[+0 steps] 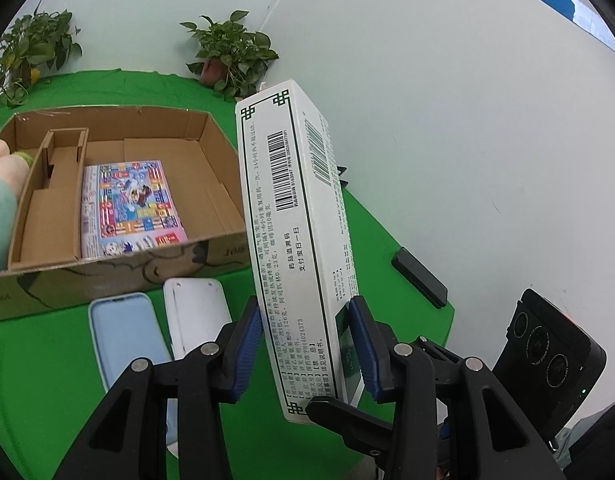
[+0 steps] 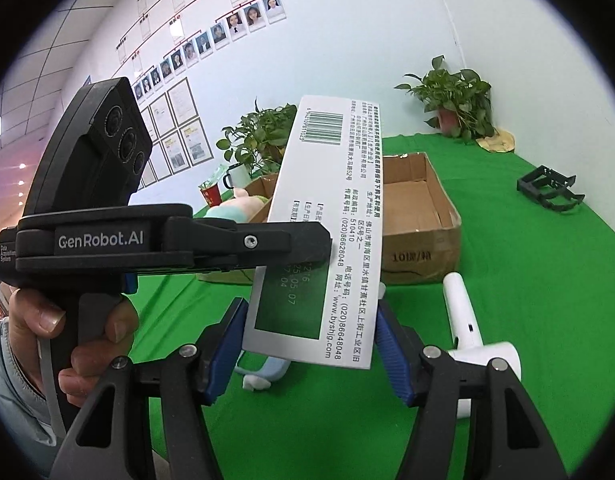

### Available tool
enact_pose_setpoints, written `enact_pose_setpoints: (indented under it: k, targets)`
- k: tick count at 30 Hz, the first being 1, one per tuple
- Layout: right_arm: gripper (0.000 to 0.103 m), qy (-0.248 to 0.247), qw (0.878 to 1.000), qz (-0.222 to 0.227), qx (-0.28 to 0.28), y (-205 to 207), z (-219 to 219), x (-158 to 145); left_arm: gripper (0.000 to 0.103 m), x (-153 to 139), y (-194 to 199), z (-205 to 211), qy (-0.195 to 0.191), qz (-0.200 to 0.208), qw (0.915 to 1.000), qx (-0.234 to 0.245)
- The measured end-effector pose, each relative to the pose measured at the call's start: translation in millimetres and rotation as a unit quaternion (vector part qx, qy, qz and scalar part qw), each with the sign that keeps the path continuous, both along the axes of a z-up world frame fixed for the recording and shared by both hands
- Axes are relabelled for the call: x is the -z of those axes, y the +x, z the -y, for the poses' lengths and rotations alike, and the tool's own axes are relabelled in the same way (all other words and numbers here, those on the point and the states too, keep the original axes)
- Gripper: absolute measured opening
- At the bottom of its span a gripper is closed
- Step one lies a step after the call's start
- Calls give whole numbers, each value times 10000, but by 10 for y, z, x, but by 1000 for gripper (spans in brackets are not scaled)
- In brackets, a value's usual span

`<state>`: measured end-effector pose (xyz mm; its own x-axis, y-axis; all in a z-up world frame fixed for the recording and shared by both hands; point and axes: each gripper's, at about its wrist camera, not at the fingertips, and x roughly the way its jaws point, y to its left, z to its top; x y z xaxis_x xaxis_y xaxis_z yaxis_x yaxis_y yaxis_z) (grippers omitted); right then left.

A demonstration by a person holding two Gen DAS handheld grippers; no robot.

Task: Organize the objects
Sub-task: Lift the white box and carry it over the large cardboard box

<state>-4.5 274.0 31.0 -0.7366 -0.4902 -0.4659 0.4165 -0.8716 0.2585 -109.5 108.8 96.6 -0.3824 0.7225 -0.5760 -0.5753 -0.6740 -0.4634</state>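
Left wrist view: left gripper (image 1: 307, 344) clamped on the narrow sides of a white medicine box (image 1: 291, 216), box standing tall and tilted, lifted clear of the green bench (image 1: 47, 360), just beside the open cardboard box (image 1: 211, 248) with a colourful booklet (image 1: 131, 208) lying inside.

Right wrist view: same medicine box (image 2: 327, 224) between the blue pads (image 2: 391, 352) of the right gripper (image 2: 309, 348), pads on both edges of its lower end, so apparently grasped by both grippers together.

Possible trouble: crushing or twisting of the thin carton if the two grippers pull in different directions; slipping from a grip so low on a long box; top edge knocking the cardboard wall during lowering.

Pose: both grippers pointing forward and somewhat downward, very near each other; a hand (image 2: 67, 332) wrapped around the left gripper's handle, thumb on the side.
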Motion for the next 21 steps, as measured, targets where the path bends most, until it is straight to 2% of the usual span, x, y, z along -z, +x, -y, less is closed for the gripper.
enact_pose_setpoints:
  k: [7, 13, 15, 18, 21]
  targets:
    - [61, -65, 10000, -12, -2, -238, 41, -96, 40, -136, -242, -30, -53, -107, 9999, -66]
    - [61, -77, 9999, -77, 2, -530, 66, -277, 40, -276, -679, -111, 44, -110, 9998, -141]
    - [61, -102, 9999, 53, -52, -692, 72, -329, 40, -310, -843, -158, -16, -78, 9998, -207]
    - [62, -308, 9978, 539, -224, -1019, 63, -387, 40, -313, -1115, -196, -10, 42, 9993, -360]
    - [62, -79, 9979, 563, -314, -1295, 74, -448, 40, -291, -1430, -211, 147, 329, 9983, -460]
